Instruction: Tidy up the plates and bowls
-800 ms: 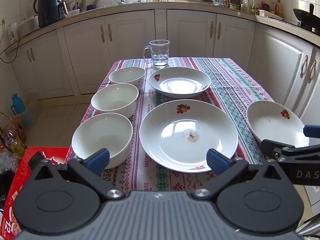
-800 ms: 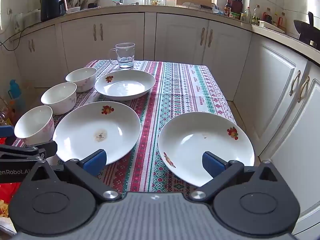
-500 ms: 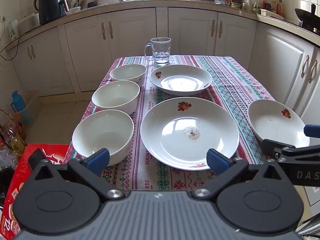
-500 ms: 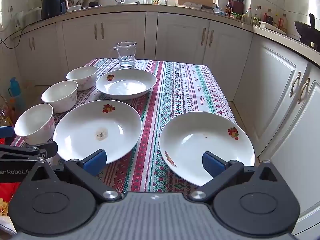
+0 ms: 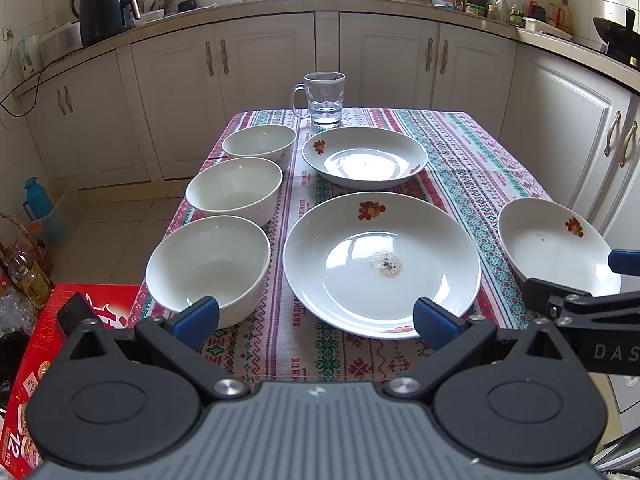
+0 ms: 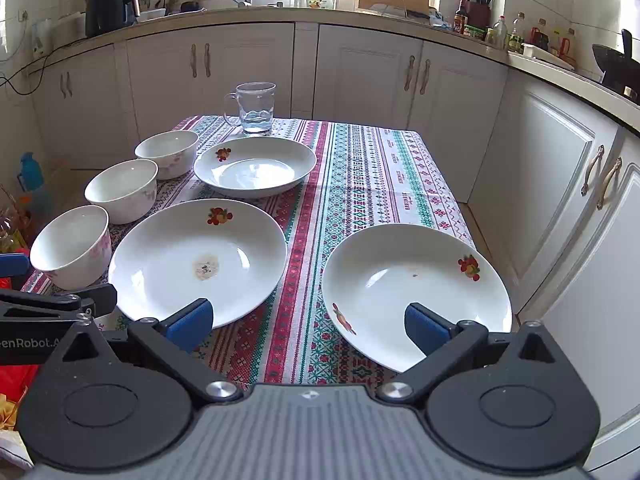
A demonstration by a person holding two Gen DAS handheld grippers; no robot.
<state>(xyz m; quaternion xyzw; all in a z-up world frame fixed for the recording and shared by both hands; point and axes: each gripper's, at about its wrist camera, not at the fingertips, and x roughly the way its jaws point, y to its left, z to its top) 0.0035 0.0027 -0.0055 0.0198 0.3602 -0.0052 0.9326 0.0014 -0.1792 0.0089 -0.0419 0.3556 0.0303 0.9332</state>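
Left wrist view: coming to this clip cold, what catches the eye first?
The big white plate with a fruit motif and a brownish smear at its centre sits straight ahead on the patterned tablecloth. Three white bowls line up along the table's left edge, with a glass mug at the far end. Both grippers hang open and empty, the left gripper at the near edge.

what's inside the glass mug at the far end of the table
The glass mug holds a little clear liquid, probably water, in its lower part; the rest looks empty. It stands on the patterned tablecloth, just behind the far plate. Nothing else shows inside.
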